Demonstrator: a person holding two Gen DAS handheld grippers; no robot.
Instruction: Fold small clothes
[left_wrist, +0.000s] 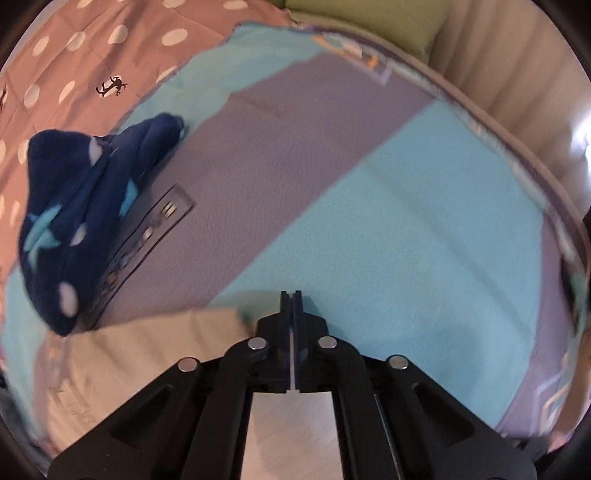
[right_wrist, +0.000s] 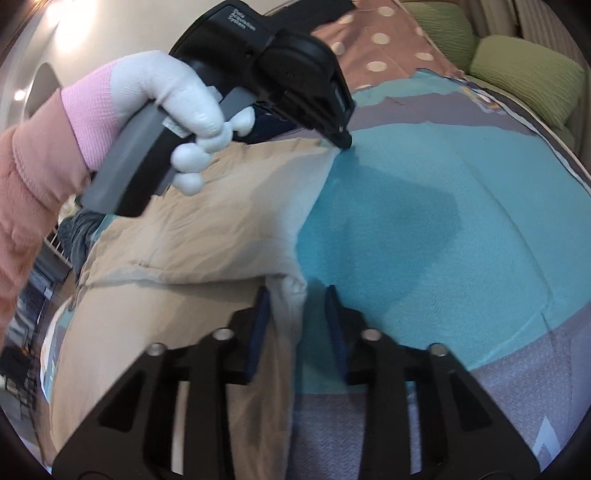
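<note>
Left claw (left_wrist: 291, 295): fingers pressed together, clenched; its tip sits at the far right corner of the beige garment (left_wrist: 147, 354), at the seam with the teal stripe. Whether any cloth is pinched between the fingers cannot be told from the left wrist view. In the right wrist view the same claw (right_wrist: 343, 142) comes down from the upper left, tip touching the garment's far corner; a white-gloved hand (right_wrist: 184, 110) with a pink cuff grips its grey handle.

Right claw (right_wrist: 298, 295): released, the blue-padded fingers (right_wrist: 260, 314) spread apart. A white inner edge of the beige garment (right_wrist: 184, 236) lies between them, nearer the left finger; the right finger rests over bare teal fabric. No closing on the cloth.

Beige garment: spread flat on the bed, left of both claws, with a fold crease across its middle and a pale lining showing along its right edge.

Bed cover (right_wrist: 443, 206): teal and grey-purple diagonal stripes, a dark shadow patch on the teal right of the garment.

Further out, left wrist view: a dark blue fleece item (left_wrist: 77, 221) with pale blue stars and white dots lies bunched at the left, beyond the garment, on the cover. A brown polka-dot blanket (left_wrist: 92, 55) lies behind it. Green cushions (right_wrist: 524, 70) lie at the far edge.
</note>
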